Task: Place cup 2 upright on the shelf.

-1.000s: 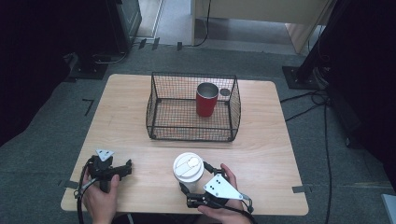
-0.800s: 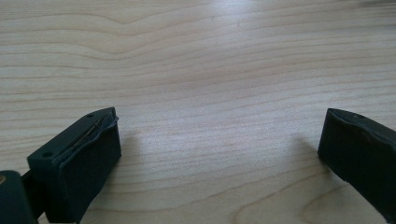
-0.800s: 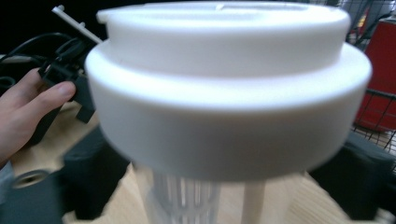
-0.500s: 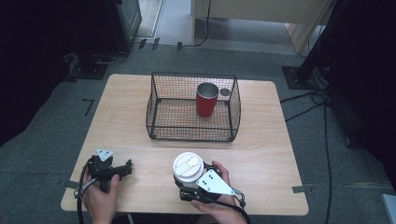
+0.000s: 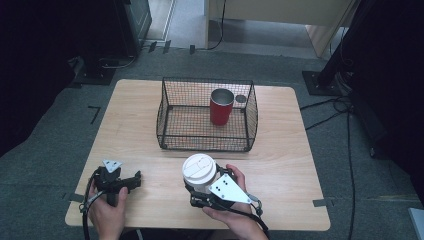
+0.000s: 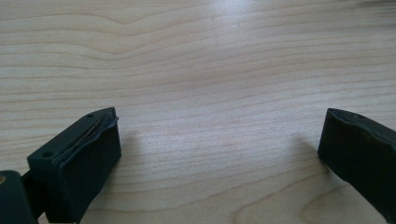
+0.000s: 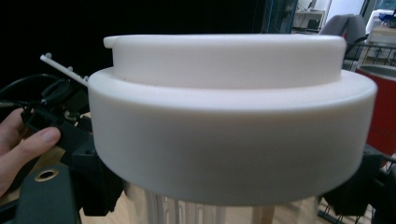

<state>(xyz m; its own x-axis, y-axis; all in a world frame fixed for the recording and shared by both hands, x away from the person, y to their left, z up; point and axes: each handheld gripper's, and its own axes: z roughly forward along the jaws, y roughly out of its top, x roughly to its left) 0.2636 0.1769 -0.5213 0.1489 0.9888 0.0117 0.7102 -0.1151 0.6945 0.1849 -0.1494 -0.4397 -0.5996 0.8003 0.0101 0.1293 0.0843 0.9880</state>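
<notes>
The left gripper [image 5: 134,179] rests near the left near corner of the table [image 5: 285,150], its jaws spread wide over bare, pale wood grain and holding nothing. To its right, at the near edge, the right gripper [image 5: 196,189] has its jaws set either side of the cup [image 5: 199,172], just under the lid [image 7: 231,116]; whether they already press the wall I cannot tell.

The step looks like the grasp itself. Next would come a firm squeeze and a straight lift, likely toward the basket [image 5: 170,107] at the far middle, where a red cup [image 5: 221,106] already stands upright in its right part.

The lid is smooth white plastic, round and stepped; the body below looks ribbed and clear. The basket is black wire mesh, box-shaped.
</notes>
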